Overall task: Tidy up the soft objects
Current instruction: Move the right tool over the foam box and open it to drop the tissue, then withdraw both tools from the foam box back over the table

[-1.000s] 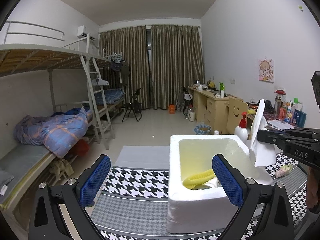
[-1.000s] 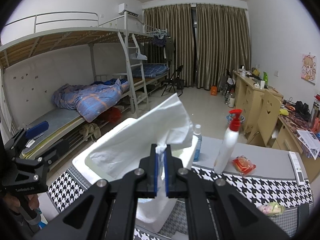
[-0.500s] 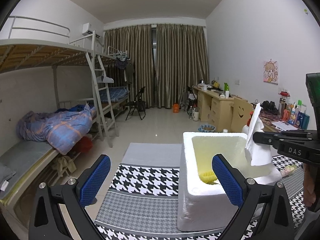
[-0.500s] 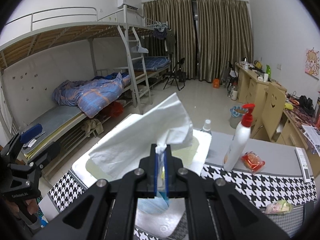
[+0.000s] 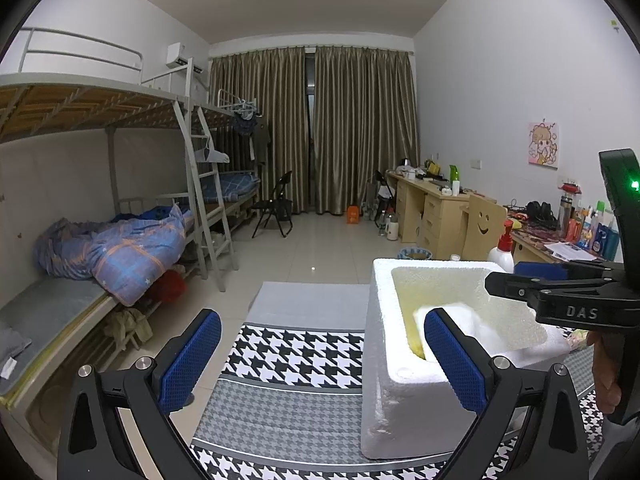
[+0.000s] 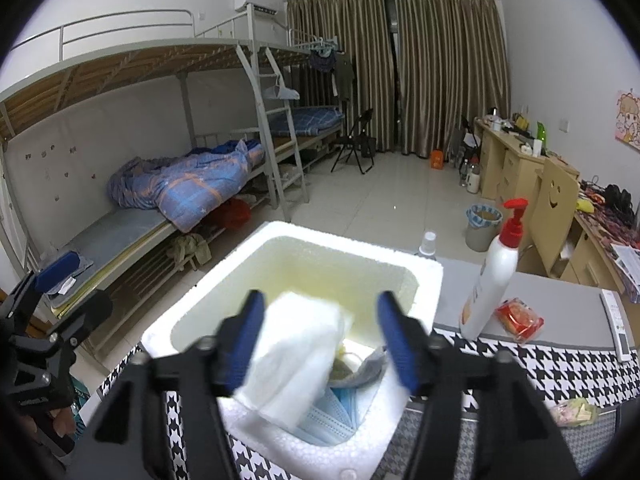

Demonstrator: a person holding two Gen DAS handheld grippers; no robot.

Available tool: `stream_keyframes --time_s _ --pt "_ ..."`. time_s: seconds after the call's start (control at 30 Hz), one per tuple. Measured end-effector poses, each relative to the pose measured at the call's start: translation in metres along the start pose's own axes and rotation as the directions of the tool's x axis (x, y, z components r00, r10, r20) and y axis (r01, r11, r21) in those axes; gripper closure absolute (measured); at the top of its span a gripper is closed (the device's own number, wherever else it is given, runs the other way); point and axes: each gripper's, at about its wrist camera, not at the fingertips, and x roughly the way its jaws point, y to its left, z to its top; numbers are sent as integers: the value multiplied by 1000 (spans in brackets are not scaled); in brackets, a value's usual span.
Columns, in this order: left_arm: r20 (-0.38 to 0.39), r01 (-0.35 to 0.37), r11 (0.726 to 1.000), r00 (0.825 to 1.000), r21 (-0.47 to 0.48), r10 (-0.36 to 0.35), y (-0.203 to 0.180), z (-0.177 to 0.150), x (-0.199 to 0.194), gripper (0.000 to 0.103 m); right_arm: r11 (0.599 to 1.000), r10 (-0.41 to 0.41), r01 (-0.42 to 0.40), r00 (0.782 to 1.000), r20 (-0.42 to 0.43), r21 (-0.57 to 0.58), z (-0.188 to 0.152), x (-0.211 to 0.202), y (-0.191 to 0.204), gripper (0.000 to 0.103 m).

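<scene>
Open-topped foam box (image 6: 416,276) with white tissue (image 6: 296,356) and blue masks (image 6: 332,420) filling its near half. Far half free. Pump bottle (image 6: 494,276) and snack packet (image 6: 520,319) just right of it.

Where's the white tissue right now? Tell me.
In the right wrist view the white tissue sits inside the foam box, between the open right gripper fingers, atop a blue mask.

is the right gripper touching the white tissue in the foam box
Cannot tell. In the right wrist view the right gripper is open above the foam box; the white tissue overlaps its left finger, with no gap or contact shown plainly.
</scene>
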Motion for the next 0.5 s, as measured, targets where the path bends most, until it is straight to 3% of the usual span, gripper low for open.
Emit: stream_keyframes --time_s 0.2,0.5 --pt "5 2 1000 1000 8 -2 1 1 0 1 1000 8 -8 1000 14 -7 -3 -4 2 20" --pt "9 -12 1000 1000 13 12 -7 0 -4 1 1000 13 -12 999 51 -25 -9 -20 1 10"
